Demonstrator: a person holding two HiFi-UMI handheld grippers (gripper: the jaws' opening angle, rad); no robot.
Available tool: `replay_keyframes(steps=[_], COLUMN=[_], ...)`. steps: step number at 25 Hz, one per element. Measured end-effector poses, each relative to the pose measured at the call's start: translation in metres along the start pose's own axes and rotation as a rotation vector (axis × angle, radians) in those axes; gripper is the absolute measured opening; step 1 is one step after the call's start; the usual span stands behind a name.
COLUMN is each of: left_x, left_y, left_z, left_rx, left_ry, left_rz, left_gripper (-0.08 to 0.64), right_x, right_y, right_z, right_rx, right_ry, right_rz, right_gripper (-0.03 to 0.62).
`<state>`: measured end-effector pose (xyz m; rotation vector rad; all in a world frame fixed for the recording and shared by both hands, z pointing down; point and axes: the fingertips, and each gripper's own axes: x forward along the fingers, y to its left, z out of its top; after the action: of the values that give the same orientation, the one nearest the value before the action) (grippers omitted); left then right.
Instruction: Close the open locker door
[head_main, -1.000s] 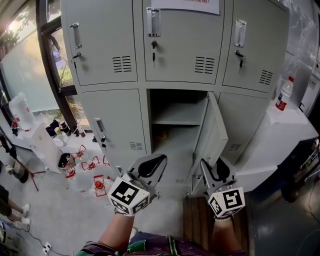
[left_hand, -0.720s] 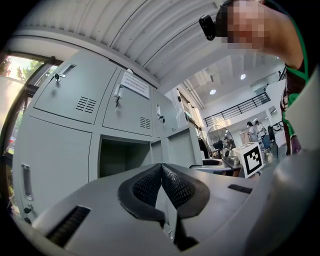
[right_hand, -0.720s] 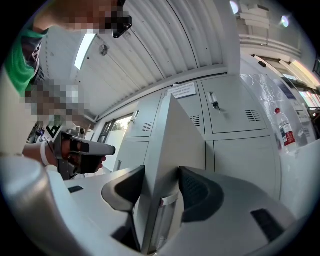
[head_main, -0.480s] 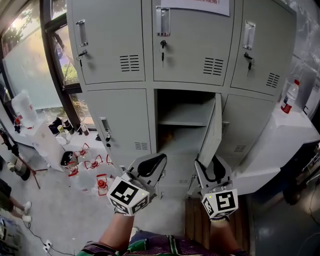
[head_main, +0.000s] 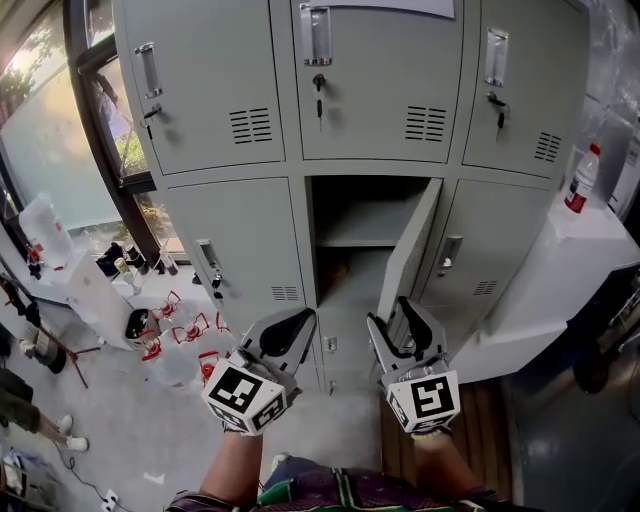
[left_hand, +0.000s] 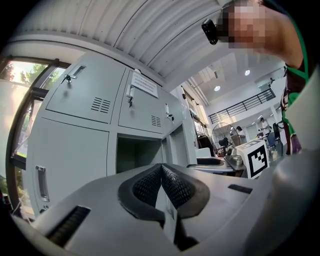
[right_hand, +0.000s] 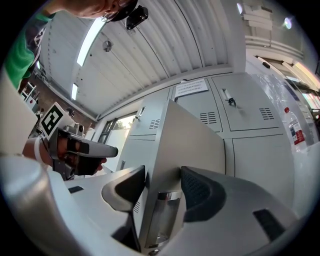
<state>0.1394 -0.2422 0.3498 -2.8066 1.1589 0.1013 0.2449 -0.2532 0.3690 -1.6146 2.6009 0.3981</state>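
The open locker door (head_main: 410, 245) belongs to the lower middle compartment (head_main: 360, 225) and is hinged on its right side. It stands swung out toward me. My right gripper (head_main: 400, 318) is at the door's lower free edge. In the right gripper view the grey door (right_hand: 192, 135) and its chrome handle recess (right_hand: 165, 212) fill the gap of my right gripper (right_hand: 164, 180), and both pads touch the door. My left gripper (head_main: 285, 328) hangs shut and empty left of the door, below the closed lower left locker. Its pads meet in the left gripper view (left_hand: 161, 172).
All other locker doors (head_main: 370, 80) are closed, with keys in the upper locks. A white cabinet (head_main: 575, 255) with a water bottle (head_main: 577, 180) stands at the right. Bottles and red-and-white items (head_main: 165, 325) lie on the floor at left, by the window.
My right gripper has moved left and forward onto the door's free edge, which now sits between its jaws. The left gripper shifted slightly left and stays shut.
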Motion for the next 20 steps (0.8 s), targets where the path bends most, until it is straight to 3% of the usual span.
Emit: replay_keyframes(steps=[20], left_x=[-0.005], left_y=[0.087], left_z=[-0.001], left_rx=[-0.022], left_ry=[0.006], left_rz=[-0.012], left_gripper=[0.021], right_x=[0.075], right_y=[0.027], right_z=[-0.008], right_rx=[-0.007], right_ry=[0.049], right_rz=[-0.014], right_gripper=[0.218])
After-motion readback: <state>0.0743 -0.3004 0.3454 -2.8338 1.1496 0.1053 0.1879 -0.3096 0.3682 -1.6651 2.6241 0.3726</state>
